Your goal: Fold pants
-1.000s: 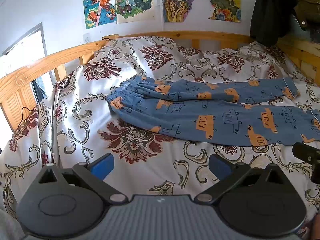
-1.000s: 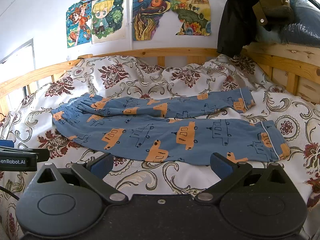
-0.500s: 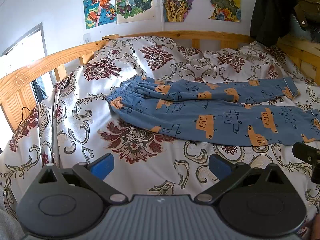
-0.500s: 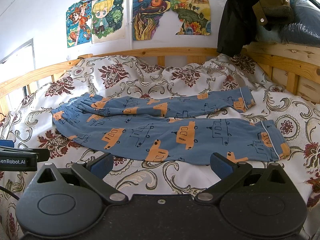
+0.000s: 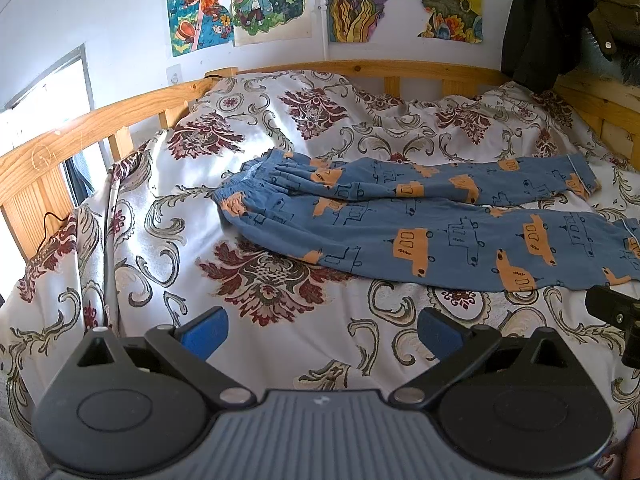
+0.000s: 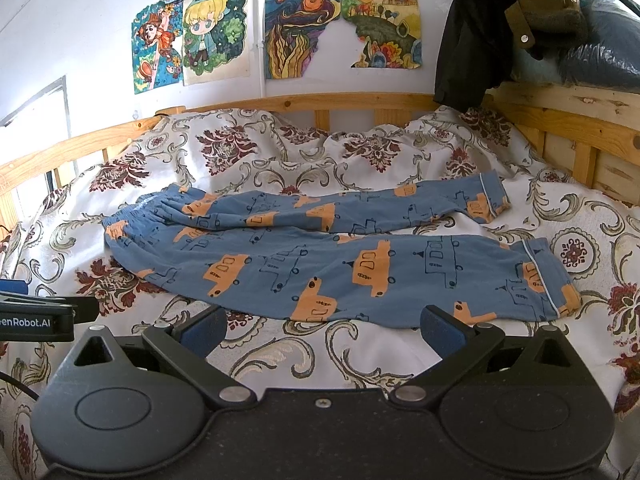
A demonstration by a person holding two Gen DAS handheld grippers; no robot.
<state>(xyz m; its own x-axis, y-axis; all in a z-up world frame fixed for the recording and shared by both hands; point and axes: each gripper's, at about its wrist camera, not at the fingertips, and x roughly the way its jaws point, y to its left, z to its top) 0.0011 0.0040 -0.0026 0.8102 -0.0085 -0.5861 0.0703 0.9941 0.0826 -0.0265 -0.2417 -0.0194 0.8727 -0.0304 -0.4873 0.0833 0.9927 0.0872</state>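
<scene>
Starting fold: pants (image 6: pixel 320 256) spread flat on bed (image 6: pixel 360 160), legs apart, nothing folded yet. Left gripper (image 5: pixel 322 330) and right gripper (image 6: pixel 324 326) held short of fabric, fingers apart, empty. Far leg to be gripped at waistband and cuff, laid over near leg.

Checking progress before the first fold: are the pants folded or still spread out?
Spread out. The pants lie flat on the bedspread, both legs side by side at full length, untouched by either open gripper.
</scene>
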